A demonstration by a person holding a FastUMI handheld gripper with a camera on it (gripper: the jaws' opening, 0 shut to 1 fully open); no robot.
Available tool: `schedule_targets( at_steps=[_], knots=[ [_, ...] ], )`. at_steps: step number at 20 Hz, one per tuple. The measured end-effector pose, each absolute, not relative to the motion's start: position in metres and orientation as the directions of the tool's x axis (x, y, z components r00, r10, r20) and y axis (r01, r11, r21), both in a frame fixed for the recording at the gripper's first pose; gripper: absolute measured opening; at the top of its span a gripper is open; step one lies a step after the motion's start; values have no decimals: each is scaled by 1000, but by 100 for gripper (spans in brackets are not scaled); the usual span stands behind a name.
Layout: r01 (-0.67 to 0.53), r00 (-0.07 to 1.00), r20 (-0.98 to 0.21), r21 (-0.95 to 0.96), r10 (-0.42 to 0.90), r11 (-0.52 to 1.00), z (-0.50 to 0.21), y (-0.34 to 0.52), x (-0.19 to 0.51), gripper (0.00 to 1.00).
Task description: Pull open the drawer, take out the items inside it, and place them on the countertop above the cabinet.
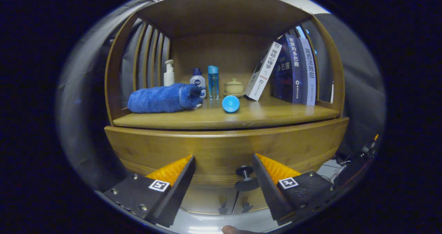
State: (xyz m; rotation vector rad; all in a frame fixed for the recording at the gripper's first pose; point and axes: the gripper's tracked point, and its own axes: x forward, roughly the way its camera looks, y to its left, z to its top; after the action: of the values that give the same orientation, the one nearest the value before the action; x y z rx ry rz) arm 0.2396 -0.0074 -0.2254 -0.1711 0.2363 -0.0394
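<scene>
Hand-held gripper: fingers spread, gripping nothing, facing drawer front | knob between fingers, near the right one | drawer closed, contents hidden | surface holds rolled blue towel, blue ball near front edge | fits drawer unopened or emptied and reclosed.

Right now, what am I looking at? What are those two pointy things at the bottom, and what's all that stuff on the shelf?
Those two pointy things are the fingers of a gripper, a grabbing tool a person holds. The camera rides on it, looking forward. The fingers are open and hold nothing. Between them, near the right one, is a dark knob on a wooden drawer, which looks closed. Beyond it, on the countertop, lie a rolled blue towel, a pump bottle, two more bottles, a little lidded pot, a blue round thing and leaning books.
</scene>
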Motion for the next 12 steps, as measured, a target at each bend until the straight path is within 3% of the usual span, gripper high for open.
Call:
schedule_targets(
  at_steps=[12],
  knots=[
    [-19,961,-274,-213,-41,977,-230,-2,244,100]
  ],
)
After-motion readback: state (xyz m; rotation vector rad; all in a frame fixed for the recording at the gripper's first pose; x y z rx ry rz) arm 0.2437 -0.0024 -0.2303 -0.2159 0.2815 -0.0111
